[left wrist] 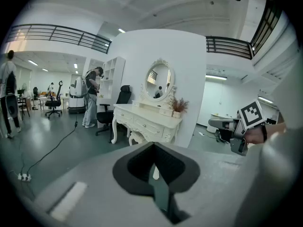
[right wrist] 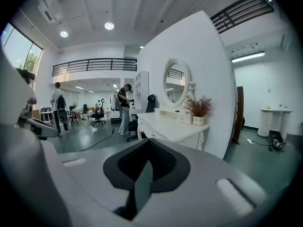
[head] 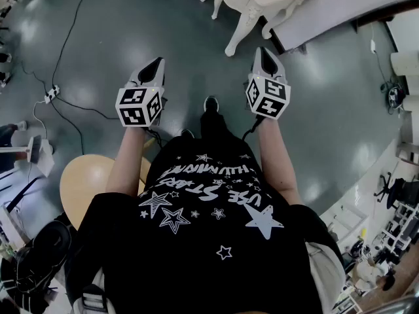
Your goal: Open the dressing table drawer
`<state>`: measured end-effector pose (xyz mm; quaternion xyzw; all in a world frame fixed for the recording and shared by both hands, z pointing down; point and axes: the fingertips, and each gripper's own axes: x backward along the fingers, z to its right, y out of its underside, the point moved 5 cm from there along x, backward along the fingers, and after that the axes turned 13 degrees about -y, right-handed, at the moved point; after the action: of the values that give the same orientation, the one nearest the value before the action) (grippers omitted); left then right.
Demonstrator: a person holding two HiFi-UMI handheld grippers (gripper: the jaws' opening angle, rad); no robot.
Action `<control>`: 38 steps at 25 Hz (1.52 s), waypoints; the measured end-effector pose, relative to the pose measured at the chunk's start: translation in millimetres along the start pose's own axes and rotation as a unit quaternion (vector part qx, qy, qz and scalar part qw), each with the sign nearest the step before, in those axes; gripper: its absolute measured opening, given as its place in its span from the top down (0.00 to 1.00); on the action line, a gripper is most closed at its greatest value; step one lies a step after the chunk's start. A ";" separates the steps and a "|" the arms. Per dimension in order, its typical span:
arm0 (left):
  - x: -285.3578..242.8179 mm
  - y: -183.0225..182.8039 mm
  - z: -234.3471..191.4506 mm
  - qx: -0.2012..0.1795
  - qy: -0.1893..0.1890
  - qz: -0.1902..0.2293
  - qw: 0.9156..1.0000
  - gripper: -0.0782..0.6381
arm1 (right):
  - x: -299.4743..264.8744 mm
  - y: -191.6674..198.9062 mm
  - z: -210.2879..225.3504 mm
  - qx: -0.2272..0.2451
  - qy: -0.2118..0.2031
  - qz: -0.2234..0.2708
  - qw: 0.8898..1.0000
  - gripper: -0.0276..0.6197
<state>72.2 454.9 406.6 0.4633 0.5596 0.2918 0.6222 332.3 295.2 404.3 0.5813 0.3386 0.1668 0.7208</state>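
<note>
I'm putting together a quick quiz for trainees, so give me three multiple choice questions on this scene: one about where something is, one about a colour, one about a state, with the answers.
1. Where does the potted plant stand?
A. On the floor
B. On the dressing table, beside the mirror
C. On an office chair

2. What colour is the dressing table?
A. White
B. Black
C. Red

3. How do the right gripper's jaws stand?
A. Wide apart
B. Closed on a drawer handle
C. Together, with nothing between them

Answers:
1 B: the right gripper view shows the potted plant on the dressing table, at the foot of the mirror.
2 A: both gripper views show the dressing table white all over.
3 C: the right gripper view shows the jaws meeting, well short of the dressing table.
</note>
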 end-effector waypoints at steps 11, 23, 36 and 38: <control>-3.2 1.7 7.7 0.000 -0.007 -0.006 1.000 0.89 | -3.7 4.7 10.1 -0.010 -0.007 -0.005 1.000 0.92; -87.4 -40.3 0.1 0.005 -0.040 0.006 0.999 0.89 | -107.0 -31.3 61.7 -0.021 -0.049 0.027 0.998 0.83; -192.0 -81.6 -16.6 0.011 -0.047 0.003 0.999 0.89 | -213.2 -52.0 123.1 -0.043 -0.046 0.009 0.998 0.48; -211.4 -92.7 -25.3 0.006 -0.038 0.007 0.999 0.89 | -225.6 -56.0 127.4 -0.046 -0.035 0.012 0.998 0.48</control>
<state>-9.7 237.8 414.4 0.4816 0.5344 0.2747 0.6380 249.3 44.7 429.5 0.5567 0.2987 0.1703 0.7562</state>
